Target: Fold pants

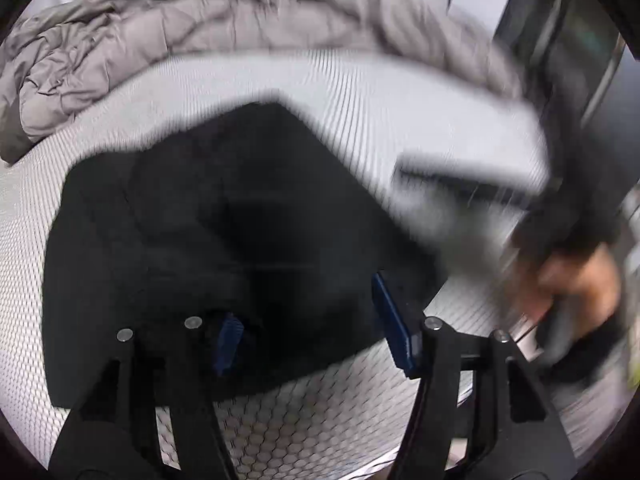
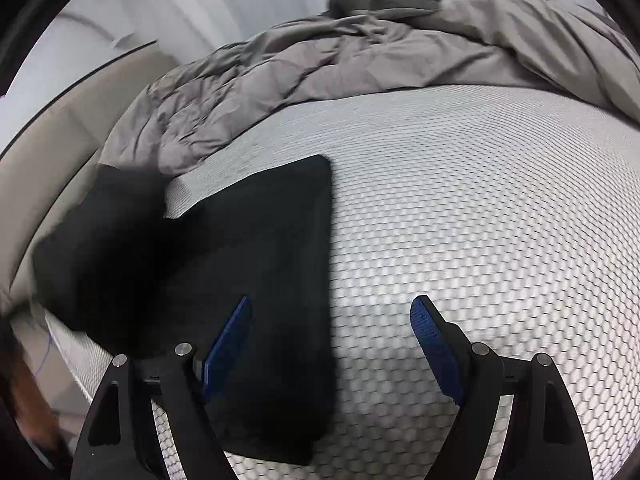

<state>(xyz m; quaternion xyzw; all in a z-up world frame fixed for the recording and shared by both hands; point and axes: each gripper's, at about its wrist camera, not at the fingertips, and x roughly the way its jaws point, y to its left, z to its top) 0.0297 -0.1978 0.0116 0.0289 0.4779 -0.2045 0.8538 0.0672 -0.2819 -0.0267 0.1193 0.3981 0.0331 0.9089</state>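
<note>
Black pants (image 2: pixel 256 280) lie folded into a compact slab on the bed's honeycomb mattress (image 2: pixel 480 220) — grey duvet (image 2: pixel 320 60) bunched at twelve o'clock. The left gripper (image 1: pixel 308 320) hangs wide open right over the cloth, holding nothing. The right gripper (image 2: pixel 332 344) is wide too, empty, with the slab's long edge running six-to-twelve between its fingers. Left looks nearer the bulk — any further fold likely starts there.
</note>
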